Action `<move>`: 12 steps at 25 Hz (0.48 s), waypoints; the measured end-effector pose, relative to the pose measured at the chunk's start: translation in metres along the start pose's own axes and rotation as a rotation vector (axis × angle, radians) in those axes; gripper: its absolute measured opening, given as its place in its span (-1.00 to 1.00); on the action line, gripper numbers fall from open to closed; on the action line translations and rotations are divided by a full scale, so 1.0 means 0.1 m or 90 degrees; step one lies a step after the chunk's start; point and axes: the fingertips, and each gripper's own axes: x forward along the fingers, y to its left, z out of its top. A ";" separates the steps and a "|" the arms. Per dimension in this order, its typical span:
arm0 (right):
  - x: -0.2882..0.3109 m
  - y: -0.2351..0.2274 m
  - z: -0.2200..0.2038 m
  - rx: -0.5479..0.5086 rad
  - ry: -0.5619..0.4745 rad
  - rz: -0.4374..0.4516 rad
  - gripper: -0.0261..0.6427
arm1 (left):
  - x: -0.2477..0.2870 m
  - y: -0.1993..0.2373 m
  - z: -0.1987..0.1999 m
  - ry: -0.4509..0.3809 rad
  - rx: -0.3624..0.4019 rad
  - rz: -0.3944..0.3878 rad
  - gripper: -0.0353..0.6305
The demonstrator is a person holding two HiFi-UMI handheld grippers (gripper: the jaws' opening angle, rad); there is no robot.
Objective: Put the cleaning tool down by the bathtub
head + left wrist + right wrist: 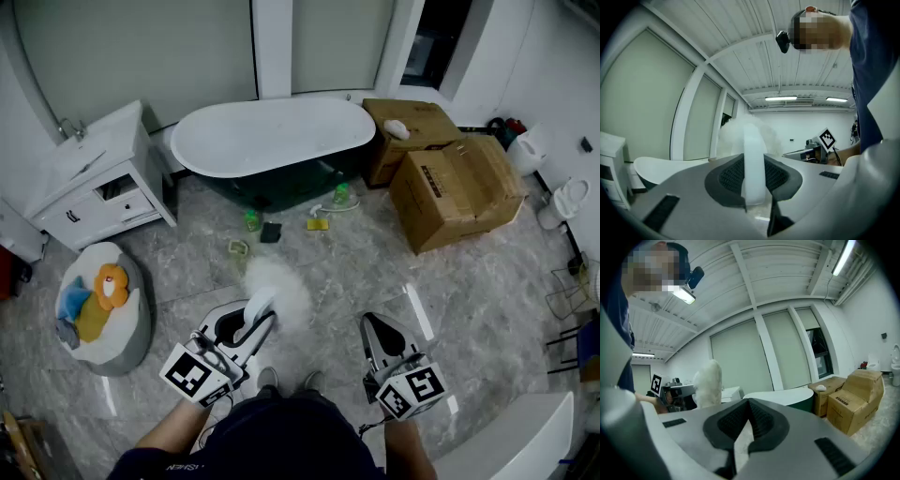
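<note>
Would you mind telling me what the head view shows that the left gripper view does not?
Only the head view: bottles, boxes and a toy basket on the floor. Only the left gripper view: ceiling lights, and the left gripper clamped on the duster by its handle. Both: the tub and the duster's fluffy head.

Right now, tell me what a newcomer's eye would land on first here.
The fluffy white duster, clamped by its handle in the left gripper, low in the middle. Beyond it the white bathtub stands against the far wall, with big cardboard boxes to its right.
</note>
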 end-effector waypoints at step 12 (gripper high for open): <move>-0.01 -0.20 -0.03 0.012 0.014 -0.011 -0.91 | 0.22 -0.10 0.01 0.000 0.008 -0.006 -0.59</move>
